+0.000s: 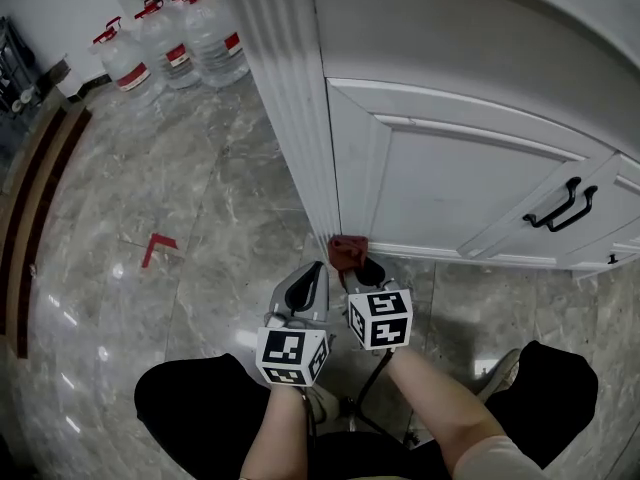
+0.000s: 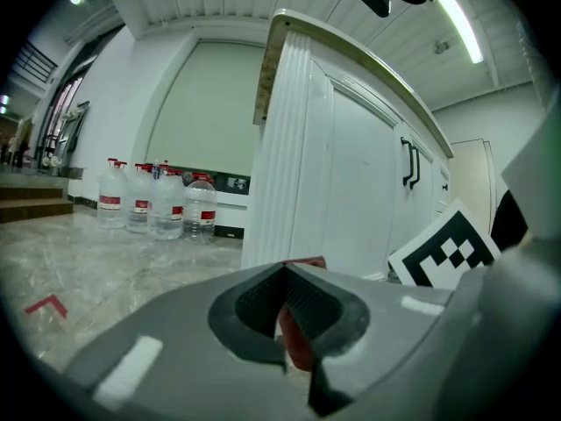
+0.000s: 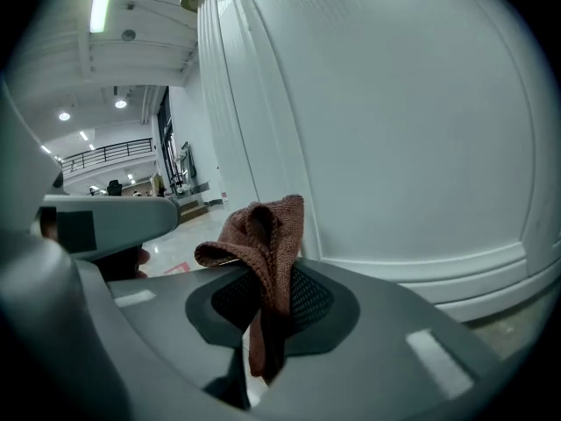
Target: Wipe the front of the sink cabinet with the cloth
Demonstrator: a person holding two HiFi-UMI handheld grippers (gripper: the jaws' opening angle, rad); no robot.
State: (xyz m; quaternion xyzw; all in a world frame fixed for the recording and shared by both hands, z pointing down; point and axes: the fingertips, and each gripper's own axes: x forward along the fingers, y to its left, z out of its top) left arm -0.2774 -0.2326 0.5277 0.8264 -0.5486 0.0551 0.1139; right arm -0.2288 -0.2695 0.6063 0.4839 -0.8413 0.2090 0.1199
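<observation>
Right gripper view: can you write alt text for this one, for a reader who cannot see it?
The right tool is shut on a bunched reddish-brown cloth, held low and close to the white front of the sink cabinet. The cabinet's fluted corner post rises just behind the cloth; whether the cloth touches the cabinet cannot be told.

Head view looks steeply down from above onto the left gripper (image 1: 309, 285), the right gripper (image 1: 353, 266), the stone floor (image 1: 200, 188) and the foot of the sink cabinet (image 1: 450, 178). Left gripper view sits low by the floor, facing past the cabinet corner toward the water bottles (image 2: 153, 202); right gripper view is low and close against the cabinet front. All three views share that cabinet.
</observation>
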